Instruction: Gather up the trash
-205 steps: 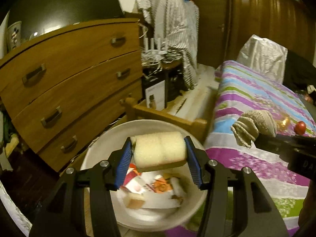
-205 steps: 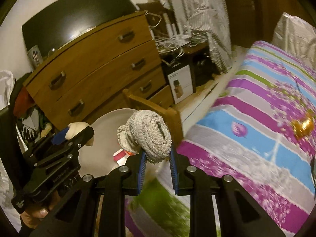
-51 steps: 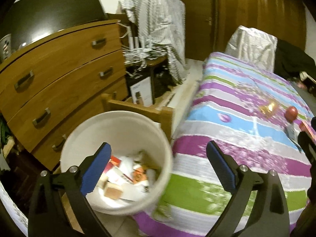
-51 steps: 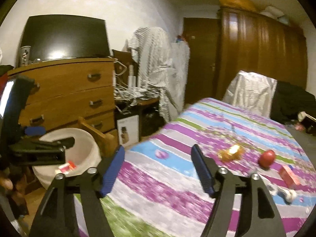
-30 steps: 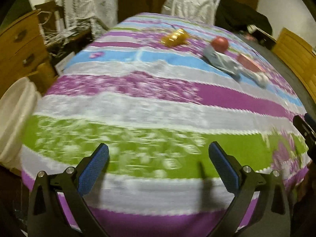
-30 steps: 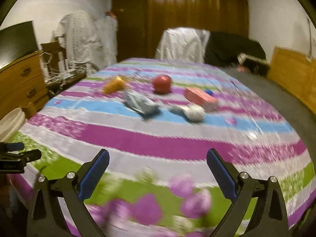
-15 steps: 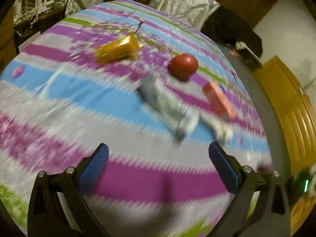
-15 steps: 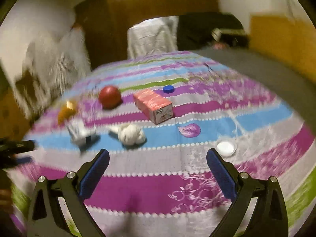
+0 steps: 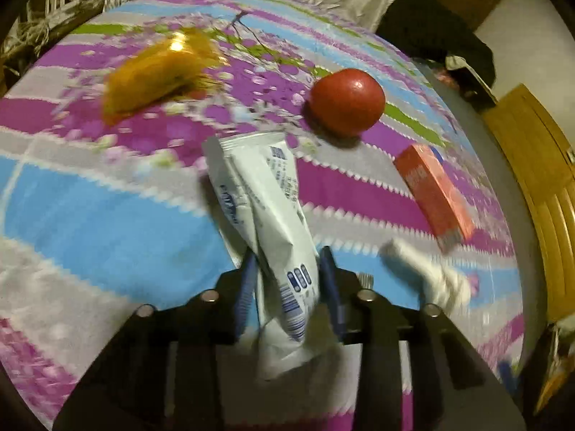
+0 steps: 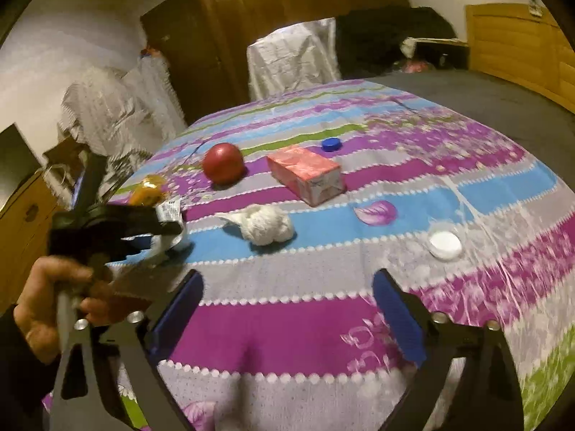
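Observation:
My left gripper [image 9: 287, 280] is shut on a white and blue plastic wrapper [image 9: 266, 208] lying on the striped bedspread [image 9: 90, 208]; it also shows at the left of the right wrist view [image 10: 169, 230]. A yellow wrapper [image 9: 158, 72], a red ball [image 9: 346, 100], a red box [image 9: 435, 194] and a white crumpled wad [image 9: 427, 273] lie around it. My right gripper [image 10: 287, 312] is open and empty above the bedspread, with the white wad [image 10: 264, 228], red box [image 10: 305, 172] and red ball [image 10: 222, 163] ahead of it.
A blue cap [image 10: 331, 144] and a white lid [image 10: 445, 245] lie on the bedspread. A silver-covered pillow [image 10: 293, 59] and dark bedding [image 10: 391, 36] are at the bed's far end. A wooden panel [image 10: 521, 46] stands at the right, a dresser [image 10: 21, 215] at the left.
My left gripper moved in over the bed and shut on the white and blue wrapper. My right gripper stayed open and drew a little closer to the items.

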Demonstrator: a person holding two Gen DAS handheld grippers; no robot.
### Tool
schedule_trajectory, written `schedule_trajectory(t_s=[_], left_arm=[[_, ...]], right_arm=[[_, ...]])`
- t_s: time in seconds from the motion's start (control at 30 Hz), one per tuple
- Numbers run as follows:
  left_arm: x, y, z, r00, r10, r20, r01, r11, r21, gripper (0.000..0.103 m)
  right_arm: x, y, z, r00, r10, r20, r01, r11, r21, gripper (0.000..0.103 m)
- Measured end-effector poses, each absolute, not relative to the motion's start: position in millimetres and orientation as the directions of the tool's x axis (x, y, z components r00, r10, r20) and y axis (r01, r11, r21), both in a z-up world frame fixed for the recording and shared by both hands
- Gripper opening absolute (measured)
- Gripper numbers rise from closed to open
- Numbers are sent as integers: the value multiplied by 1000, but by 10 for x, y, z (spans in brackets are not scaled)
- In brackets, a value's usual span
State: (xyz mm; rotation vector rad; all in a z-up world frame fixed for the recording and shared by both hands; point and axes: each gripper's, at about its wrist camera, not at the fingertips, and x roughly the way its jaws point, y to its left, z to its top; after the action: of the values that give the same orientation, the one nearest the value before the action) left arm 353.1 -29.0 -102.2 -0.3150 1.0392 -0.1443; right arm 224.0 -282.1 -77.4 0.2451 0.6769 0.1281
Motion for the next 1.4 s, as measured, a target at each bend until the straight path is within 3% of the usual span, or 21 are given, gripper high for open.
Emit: schedule_trajectory(t_s=[0.07,0.2,0.3,0.37,0.5,0.7,0.9,0.97,1.07,1.2,1.4], left_arm=[[3273,-110,-920,518,-294,-803,27,944,-328,31],[2636,376,-738,531,-323,-783,82,940,-331,31],[2315,731,-689,556,-293,-778,45,945,-325,31],[2133,951,-655,580,-253,-774,-7,949,-316,31],[1879,1180,-570,634,-182,-752,-62,957,-285,31],[1727,1252,-523,659,-148,-737,-70,964,-256,32],[1516,1287,-690,607,-155,-779,-44,973,-227,32],[1449,1352,-818,585,-150,-797,-37,977,-211,33],[1408,1468,-919,606,-177,-775,-5,974,-226,42],[1402,1523,-852,629,-206,-750,4,965,-261,62],[1259,1601,-772,666,-249,-703,14,947,-321,67]], right_arm=[[2476,-2676,-763,722,255,-643,-136,964,231,90],[2985,-2414,-834,683,187,-706,-217,975,48,85],[3355,-2341,-1000,619,163,-768,-230,973,21,70],[3500,-2332,-1145,581,140,-802,-210,978,19,42],[3354,-2327,-1102,612,166,-773,-168,983,78,38],[2493,-2019,-804,629,309,-713,-148,948,281,38],[1713,-1466,-840,567,391,-725,-110,908,404,38],[1541,-1299,-914,563,374,-737,-102,916,387,39],[1441,-1107,-1055,575,344,-742,-123,933,337,44],[1339,-1053,-966,588,375,-717,-198,926,322,84],[1175,-1105,-811,655,310,-689,-319,940,120,86]])
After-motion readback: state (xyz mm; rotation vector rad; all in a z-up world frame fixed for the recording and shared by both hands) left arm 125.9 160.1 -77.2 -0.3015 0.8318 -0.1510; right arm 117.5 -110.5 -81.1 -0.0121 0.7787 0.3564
